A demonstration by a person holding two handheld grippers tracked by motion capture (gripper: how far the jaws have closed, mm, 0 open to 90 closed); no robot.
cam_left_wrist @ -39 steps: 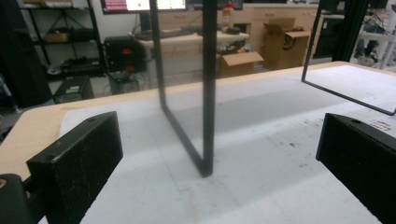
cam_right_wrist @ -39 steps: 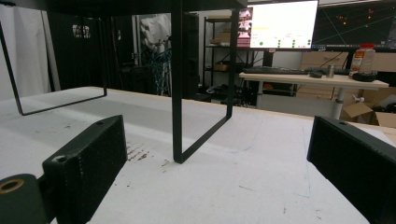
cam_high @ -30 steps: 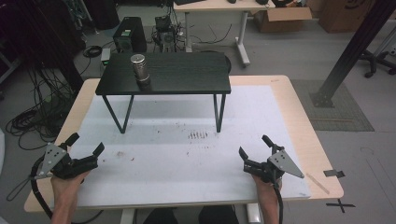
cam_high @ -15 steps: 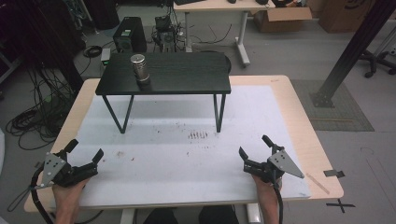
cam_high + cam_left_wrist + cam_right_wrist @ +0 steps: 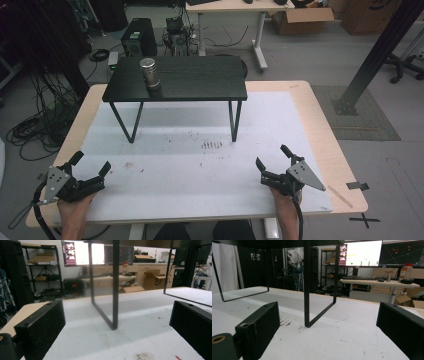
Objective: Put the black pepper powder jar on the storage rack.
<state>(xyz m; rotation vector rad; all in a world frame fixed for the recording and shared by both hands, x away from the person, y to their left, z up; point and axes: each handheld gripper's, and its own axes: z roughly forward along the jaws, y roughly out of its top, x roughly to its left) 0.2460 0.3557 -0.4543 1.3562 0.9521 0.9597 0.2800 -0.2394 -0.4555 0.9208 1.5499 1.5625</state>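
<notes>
The metal cup (image 5: 148, 71) stands upright on the left part of the small black table (image 5: 200, 80), far ahead of both sets of fingers and well apart from them. It is a dull steel cylinder with a dark base.

The left gripper (image 5: 90, 172) has slid back toward the near left corner of the bench (image 5: 320, 125) since the earlier frames, while the right gripper (image 5: 273, 159) has kept its place near the front right edge. Both have their fingers spread wide with nothing between them, resting low over the white mat (image 5: 200, 165).

Ahead of the left gripper's fingers (image 5: 41, 326), the left gripper view shows a thin black leg frame (image 5: 113, 285) of the small table rising from the mat; the right gripper view shows the other leg frame (image 5: 307, 285) ahead of its fingers (image 5: 259, 325). These frames and the flat dark-grained top stand between the fingers and the cup.

The mat is matte white, scuffed, with dark smudges (image 5: 211, 145) ahead of the right fingers. The bench rim is pale wood with rounded corners.
</notes>
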